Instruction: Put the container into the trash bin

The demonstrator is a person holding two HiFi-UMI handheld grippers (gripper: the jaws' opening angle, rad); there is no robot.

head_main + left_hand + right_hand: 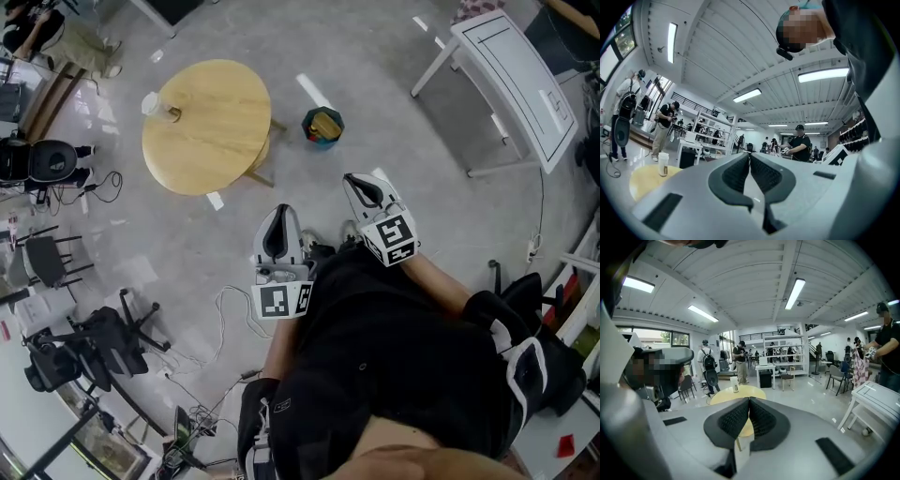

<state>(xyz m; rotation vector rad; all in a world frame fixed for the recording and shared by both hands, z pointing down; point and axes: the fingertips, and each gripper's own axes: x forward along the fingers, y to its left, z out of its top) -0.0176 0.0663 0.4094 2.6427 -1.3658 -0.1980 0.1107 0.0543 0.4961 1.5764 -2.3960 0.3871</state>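
Across the grey floor (394, 141) I see everything from above, steeply down; white table (511, 75) stands at the upper right, well apart from the rest; round wooden table (211, 131) sits upper left, top bare except for one item at its left edge; black office chair (103, 342) is at the lower left with loose cables (234, 300) on the floor near it.

Trash bin (322, 127) stands on the floor just right of the round table, near it but not touching; dark teal wall, something yellow inside.

Left gripper (280, 212) and right gripper (354, 183) are both held out in front of the black-clothed body, side by side, over bare floor; the right one is nearer the bin; neither touches anything. Left gripper view: the jaws meet at the tips, nothing between them. Right gripper view: the jaws are pressed together, likewise empty, with the round table straight beyond them.

Container (153, 104), a pale upright cup, stands on the round table at its left edge, on the far side from the bin and well apart from both grippers; not in the bin.
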